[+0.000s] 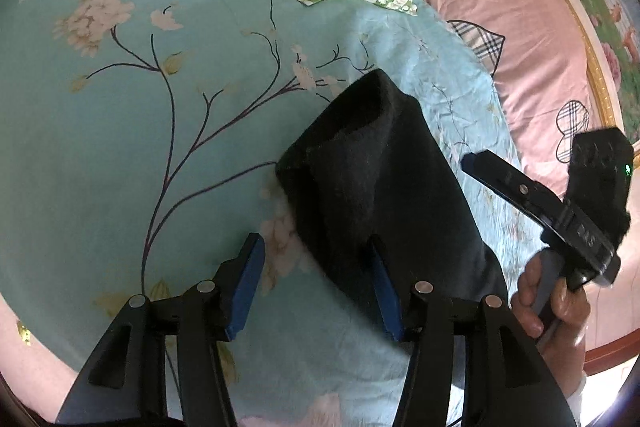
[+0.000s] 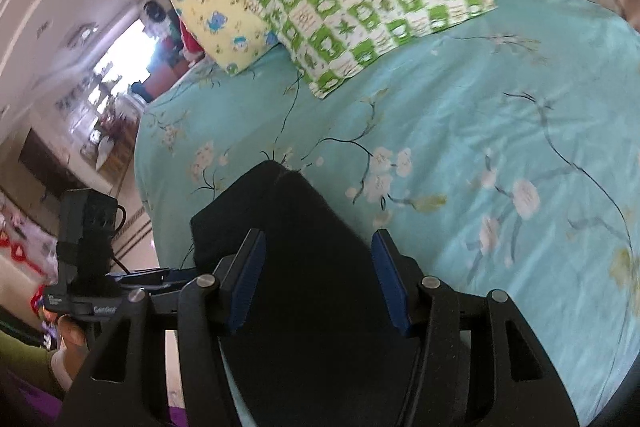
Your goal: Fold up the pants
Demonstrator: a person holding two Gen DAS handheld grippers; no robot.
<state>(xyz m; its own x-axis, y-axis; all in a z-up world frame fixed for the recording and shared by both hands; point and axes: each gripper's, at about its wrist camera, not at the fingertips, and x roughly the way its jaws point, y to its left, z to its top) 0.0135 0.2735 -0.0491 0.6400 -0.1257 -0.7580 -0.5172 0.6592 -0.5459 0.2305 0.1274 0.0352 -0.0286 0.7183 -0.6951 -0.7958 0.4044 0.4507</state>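
The left gripper (image 1: 316,287) is angled down over the bed, its blue-padded jaws spread; one pad overlaps the edge of the pants (image 1: 372,171), with nothing pinched. The right gripper (image 2: 318,283) is tilted downward too, jaws held apart above the dark cloth without clamping it. In the left wrist view the right gripper is seen from the side, gripped by the right hand (image 1: 552,303) with fingers wrapped around its handle. The pants, a thick, matte, charcoal fabric, are laid folded in a tapering shape on the smooth turquoise floral sheet (image 1: 120,147). A green checked pillow (image 2: 360,15) is seen beyond.
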